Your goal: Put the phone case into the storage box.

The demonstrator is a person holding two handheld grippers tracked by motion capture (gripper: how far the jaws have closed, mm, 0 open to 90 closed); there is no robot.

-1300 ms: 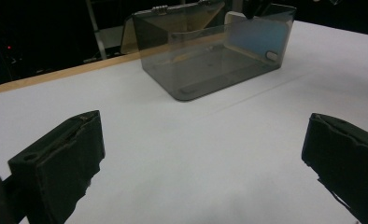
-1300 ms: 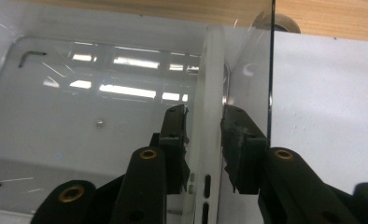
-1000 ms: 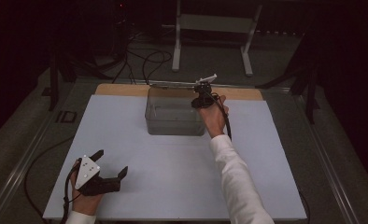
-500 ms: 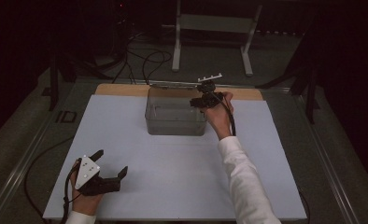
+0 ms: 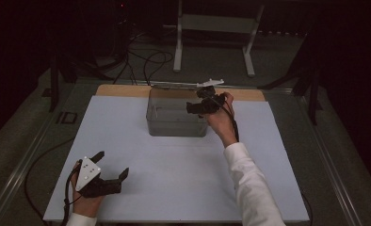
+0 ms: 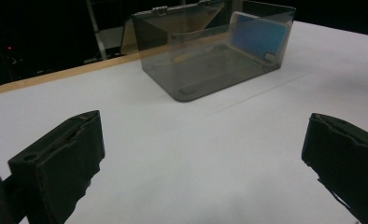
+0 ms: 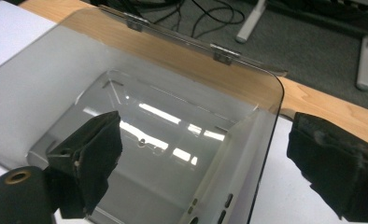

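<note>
A clear smoky plastic box stands at the table's far middle, with its hinged lid swung open and leaning back. In the left gripper view the box shows ahead, with nothing I can make out inside. My right gripper hovers over the box's right rear corner. Its jaws have just been opening and now stand wide, pressing on nothing, with the lid's edge and the box's right wall below them. My left gripper rests open on the white sheet at the near left, its jaws holding nothing.
A white sheet covers most of the table, and a wooden strip shows behind it. Cables and a metal stand lie on the floor beyond. Metal rails run along both table sides.
The right hand has drawn slightly back toward the near side from the lid's top edge, and the lid stays open. The left gripper has not moved.
</note>
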